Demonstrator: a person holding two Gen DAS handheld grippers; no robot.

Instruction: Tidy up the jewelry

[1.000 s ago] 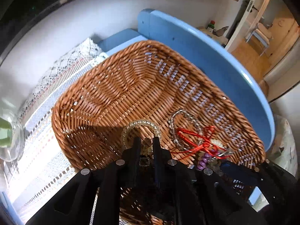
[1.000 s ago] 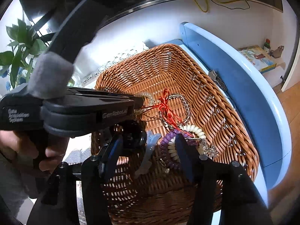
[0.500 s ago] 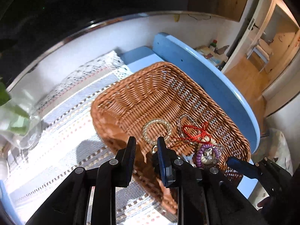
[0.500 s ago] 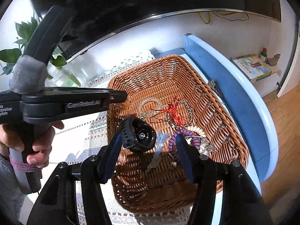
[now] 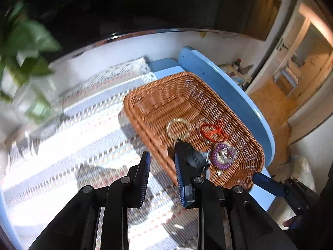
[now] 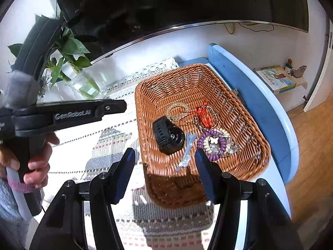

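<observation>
A brown wicker basket [image 6: 247, 112] [image 5: 166, 95] holds a black watch [image 6: 167, 138] [image 5: 192, 156], a clear bead bracelet [image 6: 177, 110] [image 5: 179, 128], a red cord bracelet [image 6: 205, 115] [image 5: 212, 132], a purple coil band [image 6: 212, 144] [image 5: 222, 156] with a pearl bracelet and a silver hair clip [image 6: 187, 152]. My left gripper [image 5: 161, 170] is open and empty, above the cloth just left of the basket. My right gripper [image 6: 164, 160] is open and empty, above the basket's near rim. The left gripper's body [image 6: 68, 114] shows in the right wrist view.
The basket stands on a woven striped cloth [image 6: 108, 143] on a blue table [image 6: 270, 112]. A glass vase with a green plant [image 6: 83, 83] stands at the back left. A dark screen [image 6: 166, 4] runs behind. Books [image 6: 276, 79] lie on a low shelf at right.
The black watch left the left gripper and now lies in the basket. Both grippers pulled back and up from the basket; the left one moved left and opened.
</observation>
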